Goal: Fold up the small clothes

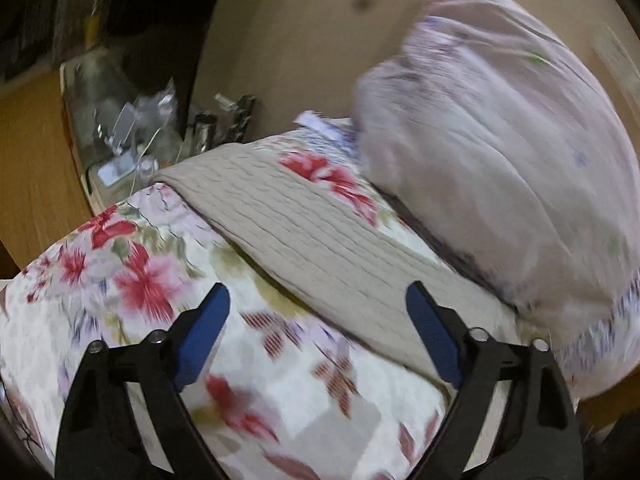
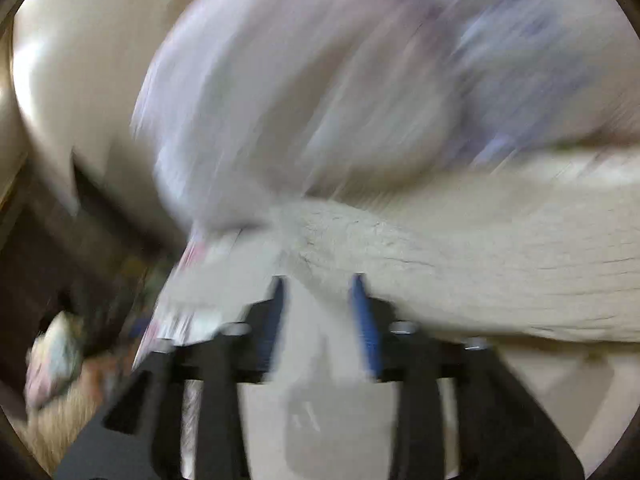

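A beige ribbed garment [image 1: 308, 240] lies flat on a floral bedspread [image 1: 132, 280], running from upper left to lower right. My left gripper [image 1: 318, 304] is open and empty, hovering just above the garment's near edge. In the blurred right wrist view the same beige garment [image 2: 460, 264] lies ahead and to the right. My right gripper [image 2: 318, 286] has its blue fingers [image 2: 362, 304] apart, with the garment's corner right at the tips; nothing is clamped between them.
A large lilac pillow [image 1: 500, 152] leans on the beige wall [image 1: 288, 32] at the right, also seen blurred in the right wrist view [image 2: 320, 80]. A cluttered bedside surface with shiny items [image 1: 132, 140] stands left of the bed.
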